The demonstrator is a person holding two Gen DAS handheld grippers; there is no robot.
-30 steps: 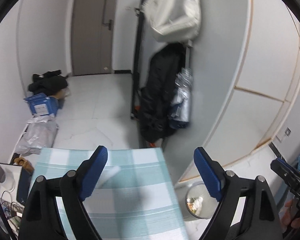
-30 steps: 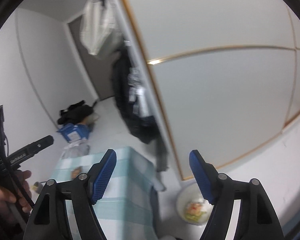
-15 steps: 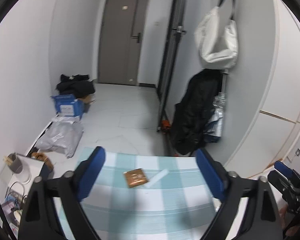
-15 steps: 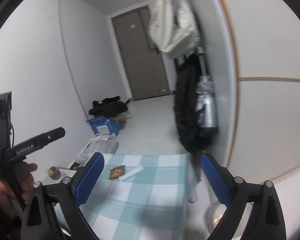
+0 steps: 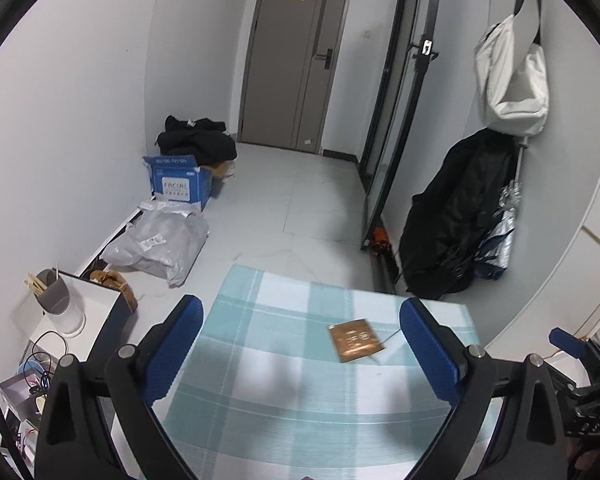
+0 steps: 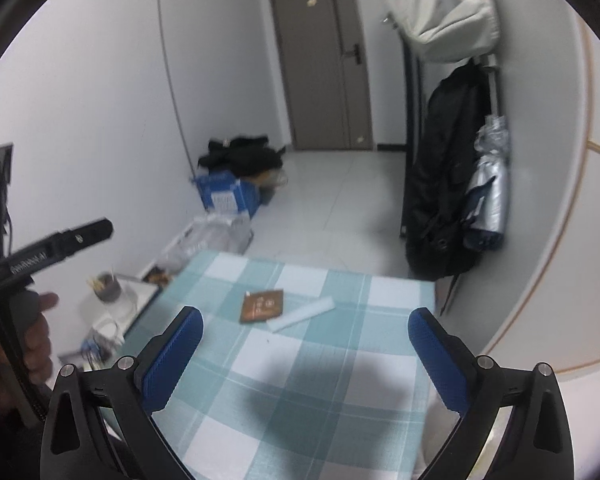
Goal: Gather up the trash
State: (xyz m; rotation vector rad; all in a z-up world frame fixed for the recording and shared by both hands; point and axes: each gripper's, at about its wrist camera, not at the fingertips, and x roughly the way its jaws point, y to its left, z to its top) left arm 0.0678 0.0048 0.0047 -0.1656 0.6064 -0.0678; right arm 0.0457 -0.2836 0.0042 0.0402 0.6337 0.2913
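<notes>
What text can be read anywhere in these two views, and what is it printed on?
"FACIAL": on the blue cardboard box by the wall; the smaller lines on it are unreadable.
Brown packet on the checked tablecloth: pale print, too blurred.
Left hand-held gripper body: white lettering, too blurred.

Left black two-finger gripper w/ blue pads (image 5: 302, 348): jaws wide apart, nothing btwn them, tilted downward, just been opening. Right black gripper w/ blue pads (image 6: 306, 352): same pose, jaws spread, empty. Person's left hand (image 6: 36, 344) grips its handle, left of right gripper.
</notes>
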